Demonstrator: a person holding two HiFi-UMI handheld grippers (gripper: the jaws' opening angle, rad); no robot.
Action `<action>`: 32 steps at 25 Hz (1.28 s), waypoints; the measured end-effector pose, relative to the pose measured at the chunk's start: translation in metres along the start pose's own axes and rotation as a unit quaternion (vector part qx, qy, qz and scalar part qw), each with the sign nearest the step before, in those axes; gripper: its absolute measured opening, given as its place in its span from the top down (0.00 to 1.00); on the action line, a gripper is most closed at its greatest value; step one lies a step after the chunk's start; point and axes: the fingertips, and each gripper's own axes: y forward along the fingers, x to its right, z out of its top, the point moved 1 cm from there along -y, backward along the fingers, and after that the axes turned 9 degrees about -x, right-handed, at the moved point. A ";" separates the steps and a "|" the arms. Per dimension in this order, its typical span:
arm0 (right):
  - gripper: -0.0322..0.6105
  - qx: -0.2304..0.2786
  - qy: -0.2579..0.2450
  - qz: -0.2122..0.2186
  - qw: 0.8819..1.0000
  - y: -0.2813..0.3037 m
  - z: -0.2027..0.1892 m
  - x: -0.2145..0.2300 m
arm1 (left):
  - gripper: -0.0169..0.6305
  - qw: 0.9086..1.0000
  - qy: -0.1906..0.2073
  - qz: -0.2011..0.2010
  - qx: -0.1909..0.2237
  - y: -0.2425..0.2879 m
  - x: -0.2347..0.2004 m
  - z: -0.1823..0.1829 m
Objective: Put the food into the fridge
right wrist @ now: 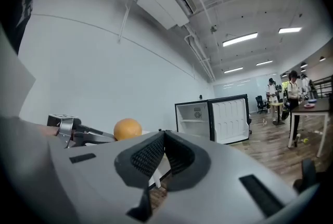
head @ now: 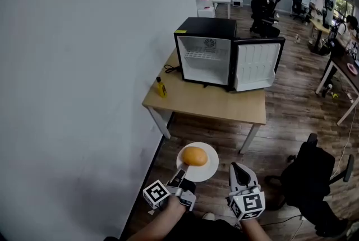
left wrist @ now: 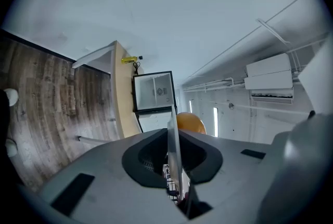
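Left gripper (head: 180, 174) clamped on rim of white plate (head: 210, 170), held level low in front of the person. Round orange food (head: 194, 156) sits on plate centre. Right gripper (head: 240, 170) just beside the plate, jaws pressed together, nothing between. Fridge (head: 205, 52) well ahead on wooden table (head: 196, 102), door (head: 257, 65) swung open. Yellow bottle (head: 161, 87) at the table's left edge.

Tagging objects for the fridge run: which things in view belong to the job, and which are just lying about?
Job: left gripper shut on the plate; orange food on the plate; open fridge on the table.
Lying about: yellow bottle, black cable beside the fridge, office chair; right gripper shut, empty.
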 end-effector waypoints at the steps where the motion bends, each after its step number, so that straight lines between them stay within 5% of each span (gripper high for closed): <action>1: 0.86 0.000 0.005 0.002 1.000 0.000 -0.001 0.001 | 0.92 1.000 0.001 0.006 0.000 -0.002 -0.002 0.001; 9: 0.86 -0.005 0.014 -0.003 1.000 0.028 0.001 0.017 | 0.92 1.000 -0.006 0.023 -0.005 0.024 -0.023 0.018; 15: 0.86 -0.022 0.009 -0.018 1.000 0.074 0.009 0.036 | 0.92 0.999 -0.006 -0.002 -0.036 0.076 -0.023 0.038; 32: 0.86 -0.038 0.004 -0.043 0.998 0.241 0.064 0.073 | 0.92 0.996 -0.009 -0.033 -0.086 0.209 -0.022 0.159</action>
